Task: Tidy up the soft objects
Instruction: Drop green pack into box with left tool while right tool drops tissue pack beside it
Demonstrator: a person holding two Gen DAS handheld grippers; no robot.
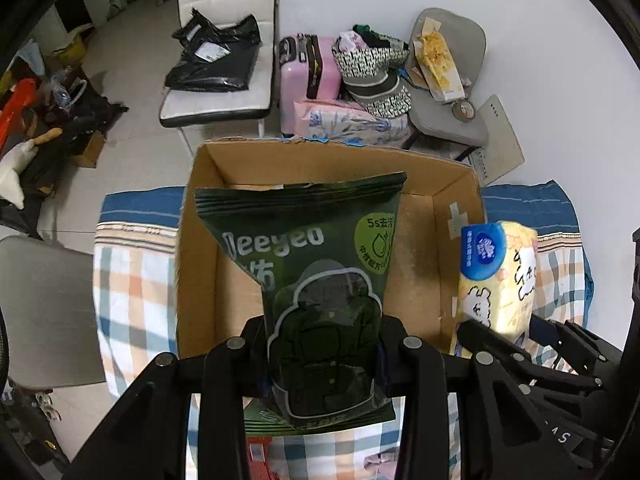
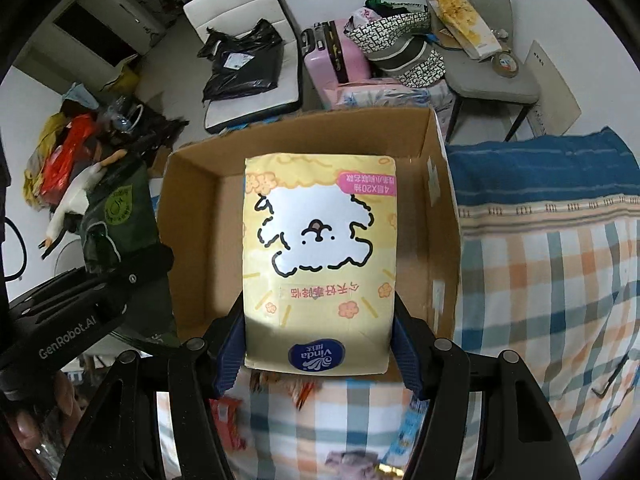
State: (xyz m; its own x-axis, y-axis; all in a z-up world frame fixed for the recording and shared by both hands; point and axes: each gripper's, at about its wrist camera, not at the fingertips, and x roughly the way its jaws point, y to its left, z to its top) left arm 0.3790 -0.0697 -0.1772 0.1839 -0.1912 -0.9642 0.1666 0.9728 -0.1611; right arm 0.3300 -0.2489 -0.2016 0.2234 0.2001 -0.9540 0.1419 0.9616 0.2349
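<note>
On the left, the left gripper [image 1: 322, 354] is clamped on a dark green wipes pouch [image 1: 316, 276], held upright over the open cardboard box [image 1: 460, 192], which sits on a plaid-covered bed [image 1: 132, 276]. Just to its right, the right gripper [image 2: 318, 344] grips a yellow tissue pack [image 2: 320, 256] by its sides, blue pads [image 2: 230, 354] pressed against the wrapper, also above the box. Whether either item touches the box floor is hard to tell. Beyond the box stand a white chair [image 1: 224, 92] bearing a black bag [image 1: 216, 60], a pink suitcase [image 1: 308, 68] and a grey chair [image 1: 448, 120].
</note>
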